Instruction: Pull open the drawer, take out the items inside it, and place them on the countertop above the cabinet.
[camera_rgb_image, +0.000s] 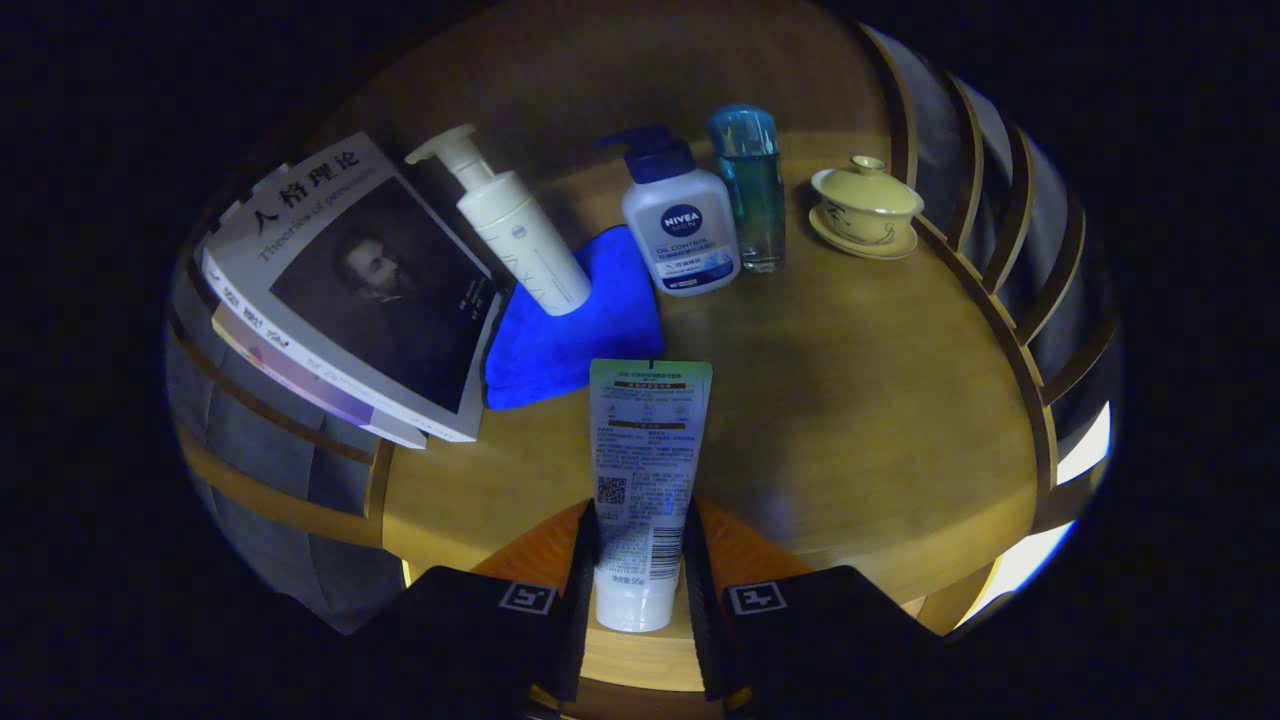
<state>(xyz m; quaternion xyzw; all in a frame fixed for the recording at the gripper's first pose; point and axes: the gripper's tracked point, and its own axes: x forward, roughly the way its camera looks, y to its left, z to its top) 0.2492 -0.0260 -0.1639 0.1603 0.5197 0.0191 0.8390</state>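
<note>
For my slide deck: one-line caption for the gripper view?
Tongs shut on a tube above the countertop, near a blue cloth, books and bottles.

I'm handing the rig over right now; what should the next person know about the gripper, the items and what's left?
Gripper: shut on the white printed squeeze tube, cap end between the fingers, over the wooden countertop.
Already on the countertop beyond the tube: blue folded cloth, white pump bottle, white bottle with blue pump, clear blue-capped bottle, cream lidded cup on saucer, stacked books.
Left: set the tube down, release, check the drawer.
</note>
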